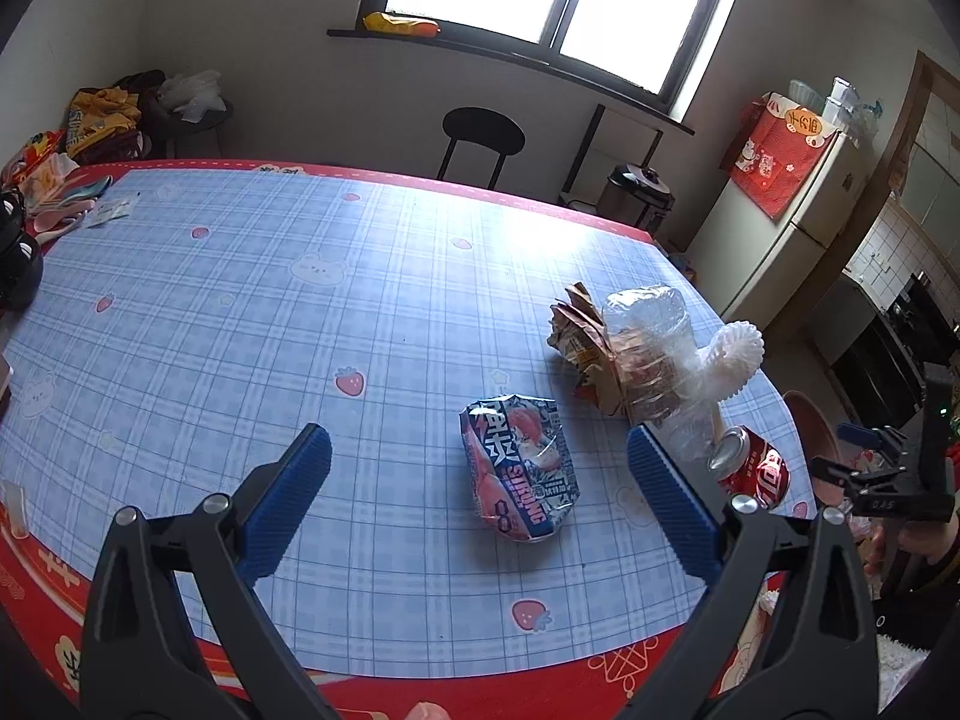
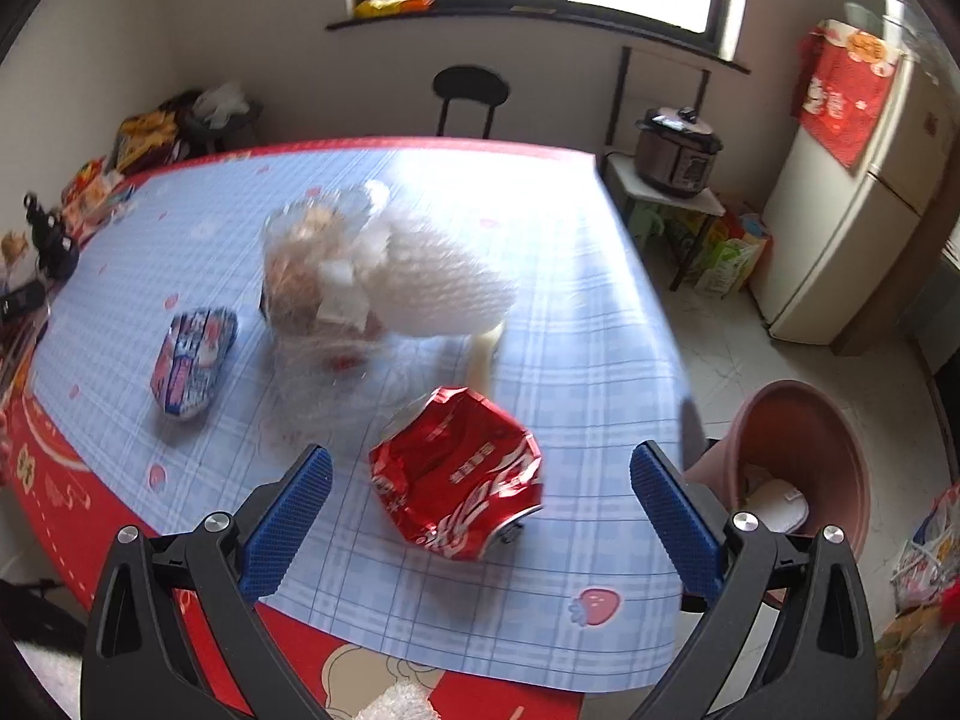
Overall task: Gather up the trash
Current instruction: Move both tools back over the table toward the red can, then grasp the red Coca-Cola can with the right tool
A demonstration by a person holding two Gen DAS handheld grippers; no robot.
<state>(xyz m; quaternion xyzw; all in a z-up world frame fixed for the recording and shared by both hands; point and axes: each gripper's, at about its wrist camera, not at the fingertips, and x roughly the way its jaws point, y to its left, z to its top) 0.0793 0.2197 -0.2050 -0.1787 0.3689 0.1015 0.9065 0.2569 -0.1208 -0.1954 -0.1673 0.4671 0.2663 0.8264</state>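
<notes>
A crushed blue-and-pink can (image 1: 521, 476) lies on the checked tablecloth just ahead of my open, empty left gripper (image 1: 480, 462); it also shows in the right wrist view (image 2: 193, 361). A crushed red cola can (image 2: 459, 474) lies between the wide-open fingers of my right gripper (image 2: 480, 468), which is empty; it also shows in the left wrist view (image 1: 756, 468). Behind it sit a clear plastic bag with brown wrappers (image 2: 312, 276) and a white foam net (image 2: 438, 288). A pink bin (image 2: 798, 456) with some trash inside stands on the floor right of the table.
The table edge (image 2: 648, 312) drops off to the right, with the bin just below it. A black stool (image 2: 470, 90), a rice cooker (image 2: 678, 150) and a fridge (image 2: 852, 192) stand beyond. Bags and clutter (image 1: 54, 180) fill the table's far left.
</notes>
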